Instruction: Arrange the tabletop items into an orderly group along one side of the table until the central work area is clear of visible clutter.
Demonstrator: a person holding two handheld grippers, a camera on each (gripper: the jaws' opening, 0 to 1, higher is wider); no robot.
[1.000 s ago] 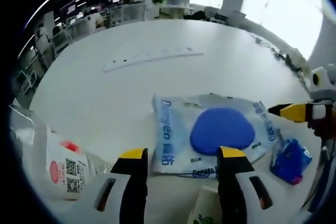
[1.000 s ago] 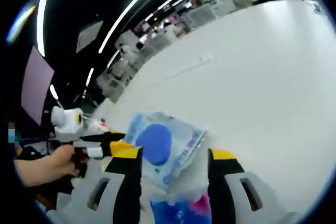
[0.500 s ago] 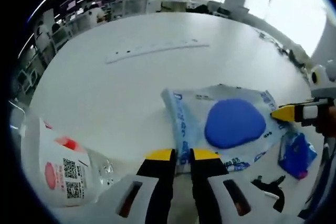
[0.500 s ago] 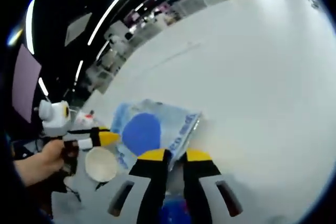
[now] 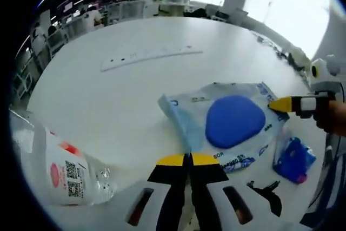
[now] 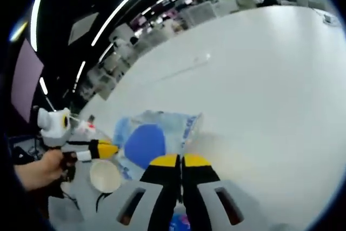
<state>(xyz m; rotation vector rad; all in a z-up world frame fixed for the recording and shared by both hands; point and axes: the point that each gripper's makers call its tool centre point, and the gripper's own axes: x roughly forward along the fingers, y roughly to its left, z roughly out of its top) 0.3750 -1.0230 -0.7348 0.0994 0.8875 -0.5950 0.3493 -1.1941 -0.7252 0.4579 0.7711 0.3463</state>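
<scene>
Both grippers pinched together: left gripper [image 5: 187, 159] clamped on the near edge of the wipes pack [image 5: 224, 124], right gripper [image 6: 180, 160] on its opposite edge. Pack lifted off white bench [image 5: 108, 101], bottle [image 5: 65, 169] alongside.

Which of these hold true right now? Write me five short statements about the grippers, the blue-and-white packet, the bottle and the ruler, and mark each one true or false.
1. The left gripper has its jaws closed together. True.
2. The blue-and-white packet lies on the white table. True.
3. The long white ruler lies on top of the packet. False: it lies apart from it, farther along the table.
4. The plastic bottle with a QR-code label stands upright in the middle of the table. False: it lies on its side at the left edge of the left gripper view.
5. The right gripper has its jaws spread wide. False: they are shut together.
</scene>
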